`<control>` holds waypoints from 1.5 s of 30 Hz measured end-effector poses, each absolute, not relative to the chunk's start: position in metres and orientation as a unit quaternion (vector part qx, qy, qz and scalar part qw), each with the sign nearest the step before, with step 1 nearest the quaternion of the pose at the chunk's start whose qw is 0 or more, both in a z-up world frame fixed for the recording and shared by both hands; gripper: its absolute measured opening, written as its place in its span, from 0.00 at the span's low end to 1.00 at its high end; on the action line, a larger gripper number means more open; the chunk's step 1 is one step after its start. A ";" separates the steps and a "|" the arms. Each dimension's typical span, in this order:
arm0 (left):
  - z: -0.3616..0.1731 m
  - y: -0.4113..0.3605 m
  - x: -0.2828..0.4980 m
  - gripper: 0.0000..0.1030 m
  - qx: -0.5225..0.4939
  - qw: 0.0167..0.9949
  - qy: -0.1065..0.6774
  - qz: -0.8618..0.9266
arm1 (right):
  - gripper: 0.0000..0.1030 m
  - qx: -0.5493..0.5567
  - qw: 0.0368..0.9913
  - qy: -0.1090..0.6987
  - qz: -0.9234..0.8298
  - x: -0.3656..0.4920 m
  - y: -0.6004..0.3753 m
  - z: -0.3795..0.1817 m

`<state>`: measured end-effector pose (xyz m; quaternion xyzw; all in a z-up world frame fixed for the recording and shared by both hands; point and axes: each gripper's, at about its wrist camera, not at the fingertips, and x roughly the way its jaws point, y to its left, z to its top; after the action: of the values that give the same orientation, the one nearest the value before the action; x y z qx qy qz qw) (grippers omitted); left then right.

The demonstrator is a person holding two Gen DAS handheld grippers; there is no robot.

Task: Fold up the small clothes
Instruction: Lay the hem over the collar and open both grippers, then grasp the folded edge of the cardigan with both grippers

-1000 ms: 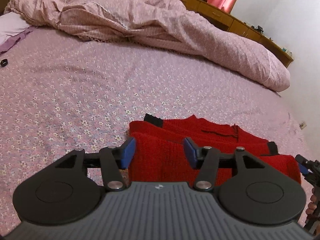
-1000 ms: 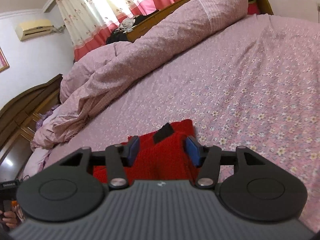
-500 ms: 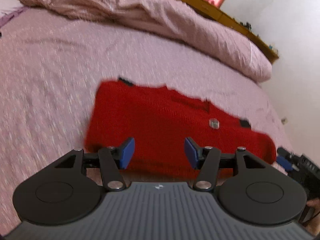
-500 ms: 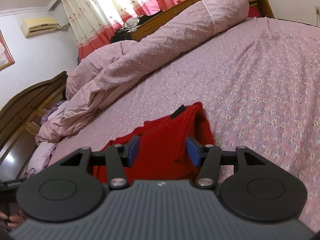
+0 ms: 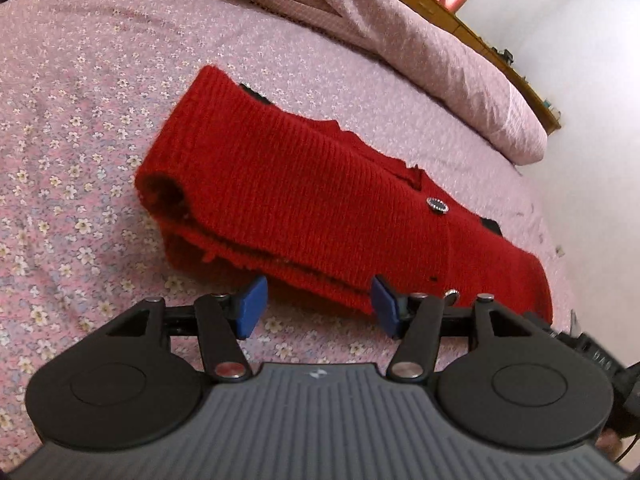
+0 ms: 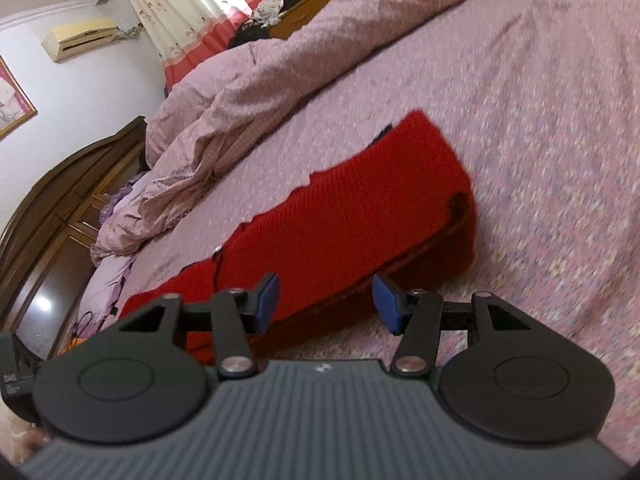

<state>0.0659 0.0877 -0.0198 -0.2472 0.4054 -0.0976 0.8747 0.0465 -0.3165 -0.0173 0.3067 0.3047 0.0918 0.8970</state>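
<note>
One folded red sweater [image 5: 320, 200], two parted grippers, left gripper [image 5: 318, 306] and right gripper [image 6: 326, 302].

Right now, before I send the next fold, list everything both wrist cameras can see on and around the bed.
red knit cardigan: one, red, folded into a long strip on the bedsheet
buttons: two visible, silver-rimmed, on the cardigan
bedsheet: one, pink floral, under the cardigan
duvet: one, pink, bunched along the far side
curtains: cream and pink, at the window
air conditioner: one, cream, high on the wall
wardrobe: dark wood, beside the bed
left gripper: open, at the cardigan's near edge
right gripper: open, at the near edge
</note>
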 end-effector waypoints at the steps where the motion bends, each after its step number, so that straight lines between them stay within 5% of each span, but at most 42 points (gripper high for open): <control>1: -0.021 0.088 0.067 0.63 -0.247 0.874 0.407 -0.097 | 0.54 0.308 0.895 0.308 0.095 0.047 -0.315 -0.019; 32: -0.022 0.099 0.099 0.62 -0.280 0.885 0.361 -0.086 | 0.52 0.334 0.891 0.274 0.141 0.068 -0.308 -0.027; 34: -0.023 0.100 0.103 0.58 -0.278 0.887 0.360 -0.083 | 0.50 0.333 0.891 0.275 0.140 0.072 -0.306 -0.028; 36: -0.023 0.100 0.106 0.38 -0.269 0.889 0.361 -0.078 | 0.38 0.332 0.891 0.277 0.136 0.076 -0.304 -0.029; 38: -0.022 0.103 0.109 0.23 -0.265 0.891 0.362 -0.073 | 0.15 0.331 0.891 0.279 0.133 0.079 -0.304 -0.030; 45: -0.001 0.111 0.116 0.12 -0.257 0.906 0.327 -0.084 | 0.10 0.327 0.901 0.247 0.146 0.084 -0.306 -0.017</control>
<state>0.1164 0.1112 -0.0008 -0.2566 0.3271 -0.0839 0.9056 0.0836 -0.3059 -0.0166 0.3271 0.2465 0.1458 0.9005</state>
